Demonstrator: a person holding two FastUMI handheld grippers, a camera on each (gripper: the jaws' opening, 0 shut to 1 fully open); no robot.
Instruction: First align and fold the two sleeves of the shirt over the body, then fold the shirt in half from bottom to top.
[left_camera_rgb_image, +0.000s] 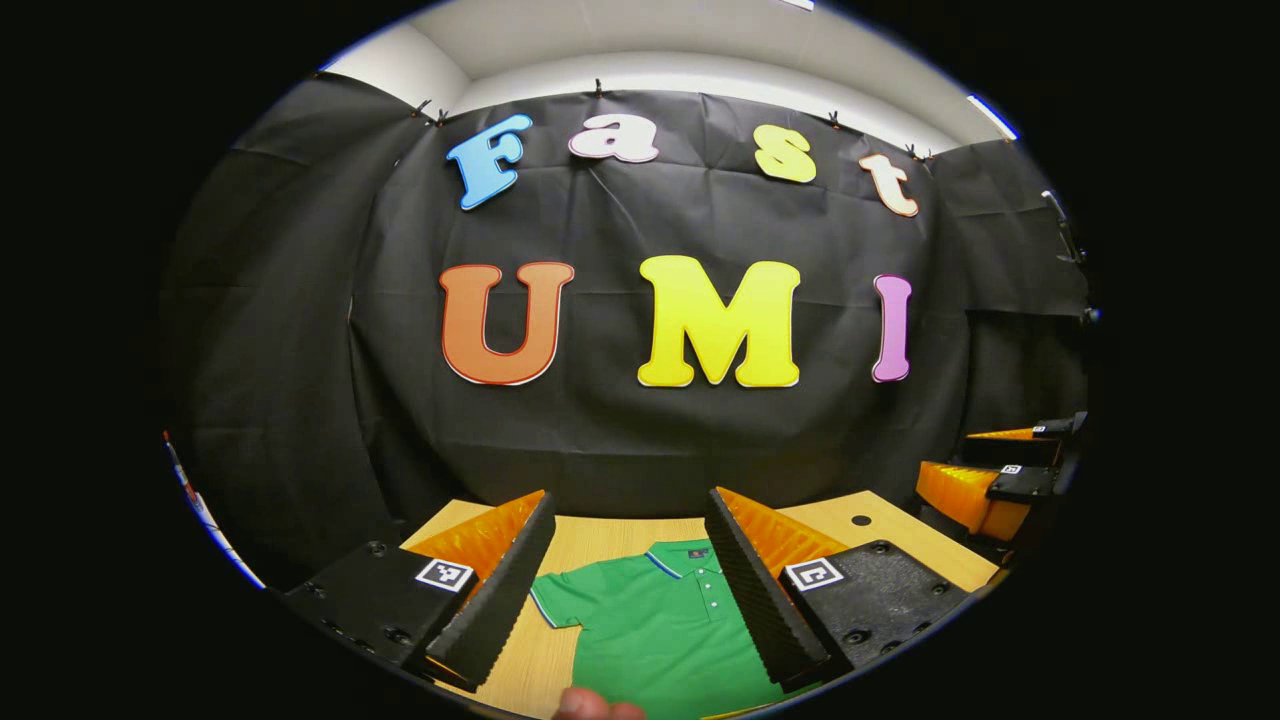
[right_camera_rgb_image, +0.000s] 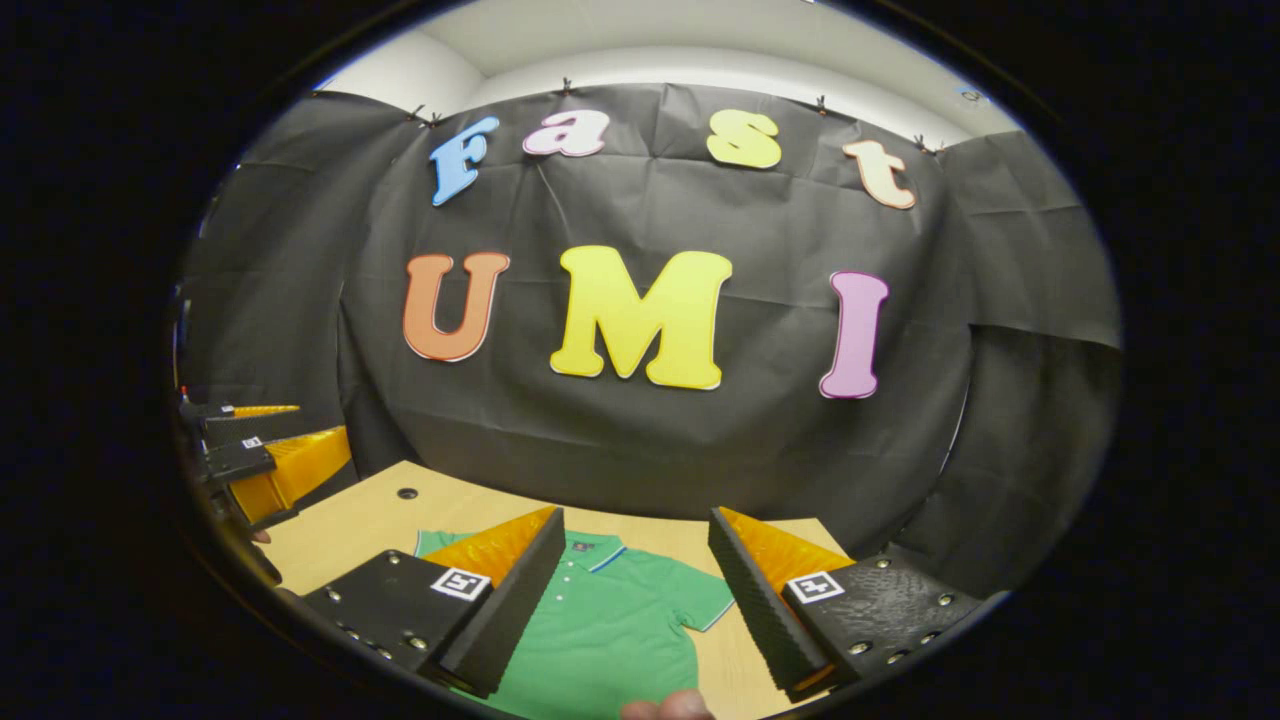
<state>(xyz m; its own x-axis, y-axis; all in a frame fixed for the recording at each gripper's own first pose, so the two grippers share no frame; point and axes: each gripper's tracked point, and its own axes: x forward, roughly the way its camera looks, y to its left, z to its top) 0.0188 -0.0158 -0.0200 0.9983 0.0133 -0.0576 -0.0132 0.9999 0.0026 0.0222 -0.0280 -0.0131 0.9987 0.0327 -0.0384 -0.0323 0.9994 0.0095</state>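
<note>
the short-sleeved green polo shirt (left_camera_rgb_image: 655, 625) lies flat and face up on the pale wooden bench (left_camera_rgb_image: 600, 540), collar toward the black cloth wall, both sleeves spread out to the sides and not yet folded. the left tongs (left_camera_rgb_image: 630, 590) hang above it with their fingers wide apart, gripping nothing; the right tongs (right_camera_rgb_image: 635, 590) hover the same way, spread open and empty.

the sleeves look like the step in hand, i'd say. to do it well, each pair should drop to its own sleeve hem, pinch the trimmed cuff edge only, then carry it inward so the fold line runs straight down from the shoulder and the two sleeves land level with each other.

the left gripper view gives the shirt's sleeve on its left side and the button placket (left_camera_rgb_image: 712, 590); the right gripper view gives the opposite sleeve (right_camera_rgb_image: 705, 605) instead. a fingertip, probably, pokes in at the bottom of each view.
</note>
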